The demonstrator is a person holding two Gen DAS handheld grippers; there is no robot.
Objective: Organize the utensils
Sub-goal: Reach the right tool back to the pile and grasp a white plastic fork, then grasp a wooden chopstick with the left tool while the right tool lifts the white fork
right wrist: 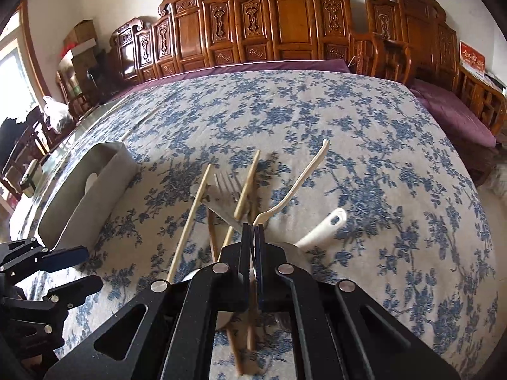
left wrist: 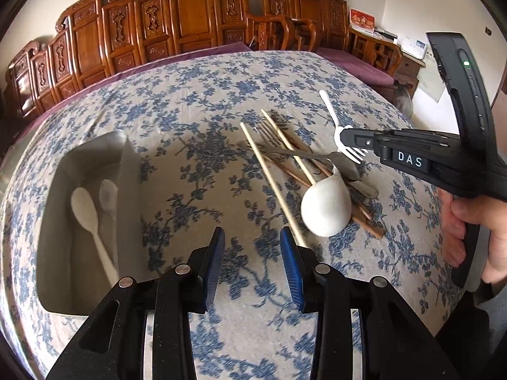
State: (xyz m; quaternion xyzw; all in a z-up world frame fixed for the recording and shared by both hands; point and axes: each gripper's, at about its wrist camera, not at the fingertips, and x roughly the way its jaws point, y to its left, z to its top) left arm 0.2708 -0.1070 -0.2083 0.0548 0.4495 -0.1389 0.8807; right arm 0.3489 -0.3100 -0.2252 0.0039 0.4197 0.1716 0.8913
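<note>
White plastic fork [left wrist: 338,126] clamped in right gripper [left wrist: 343,141], above utensil pile; left gripper [left wrist: 252,247] half-open, empty.

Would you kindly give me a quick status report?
Right tongs shut on white plastic fork. Left tongs open, empty. Tray holds one spoon. Nothing blocking.

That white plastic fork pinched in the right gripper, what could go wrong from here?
The right gripper holds the white plastic fork only near its prongs, so the long handle may swing or slip out. The fork hangs just above the pile of chopsticks, so moving low could snag them. The tray already holds a white spoon that it could land across.
</note>
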